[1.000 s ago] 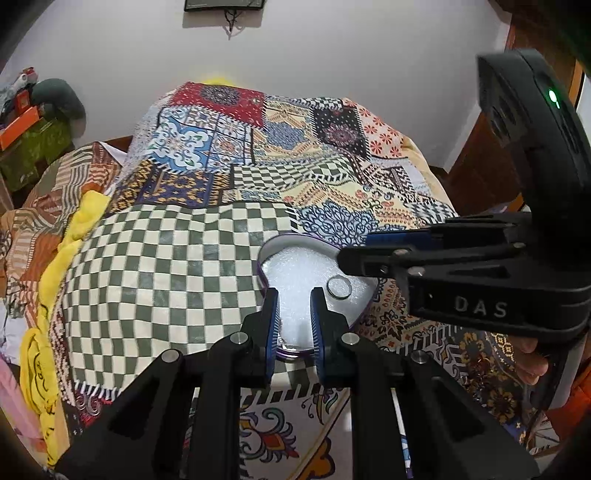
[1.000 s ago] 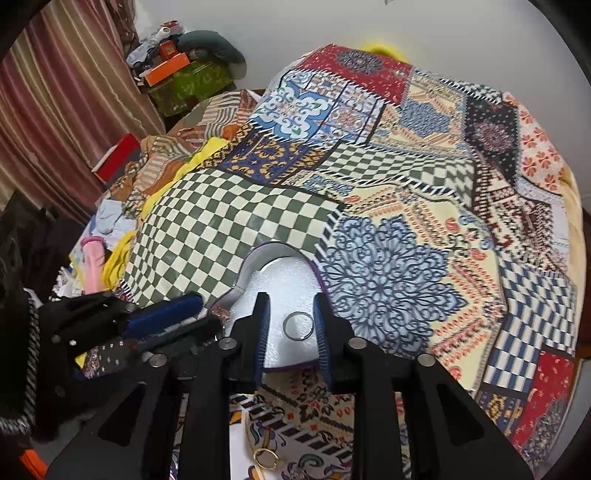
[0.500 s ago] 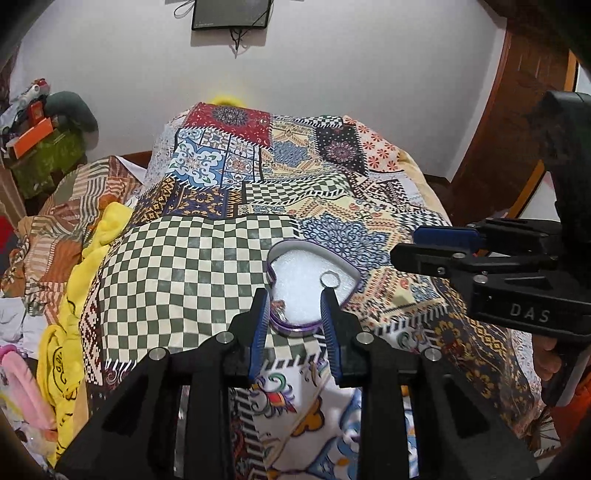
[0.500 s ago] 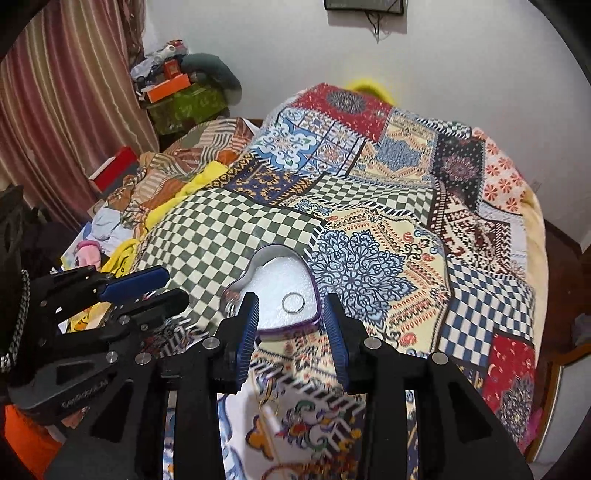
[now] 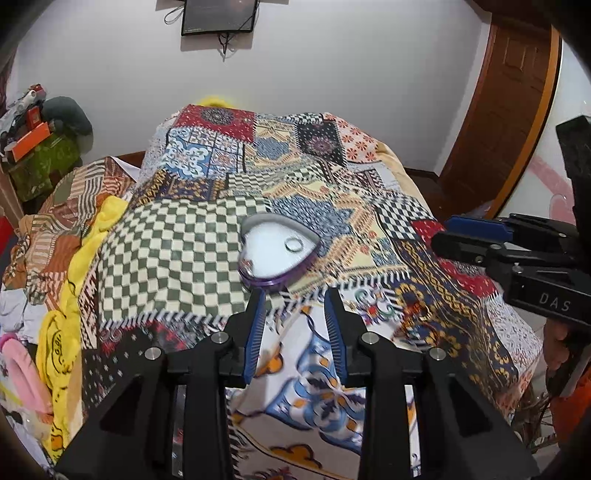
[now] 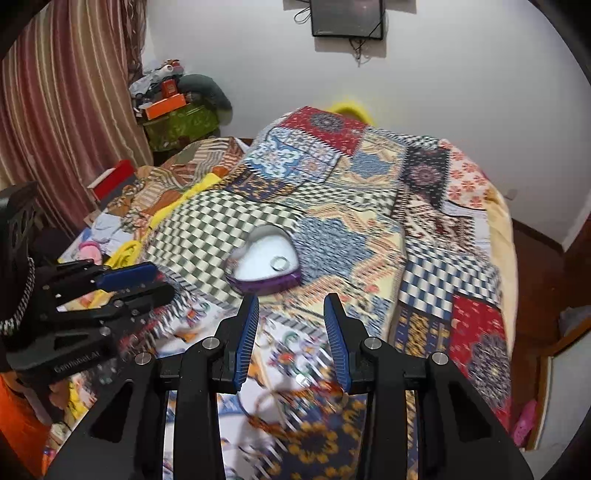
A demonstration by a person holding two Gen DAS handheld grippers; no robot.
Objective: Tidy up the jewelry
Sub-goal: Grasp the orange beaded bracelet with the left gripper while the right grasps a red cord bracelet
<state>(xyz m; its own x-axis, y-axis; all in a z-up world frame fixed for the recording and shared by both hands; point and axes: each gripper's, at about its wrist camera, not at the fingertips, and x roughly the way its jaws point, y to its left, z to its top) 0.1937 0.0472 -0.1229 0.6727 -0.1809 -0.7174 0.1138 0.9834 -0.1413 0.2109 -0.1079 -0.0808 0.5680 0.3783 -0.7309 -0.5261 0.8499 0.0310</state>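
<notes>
Two hand-held grippers hang apart over a patchwork bedspread (image 5: 207,243), short of a heart-shaped jewelry box (image 5: 275,254) with a ring (image 5: 294,244) lying inside.

The left gripper (image 5: 295,325) has just been opening; its blue-padded jaws stand parted with only cloth showing between them. The right gripper (image 6: 291,328) is likewise spread and empty. White letters "DAS" read on the right gripper's body in the left view; the left gripper's body, seen from the right camera, bears writing too blurred to read surely. The box's purple wall shows, its near edge blurred. A small object at the box's left corner cannot be made out. A wall screen (image 6: 347,18) is cut off at the top.
</notes>
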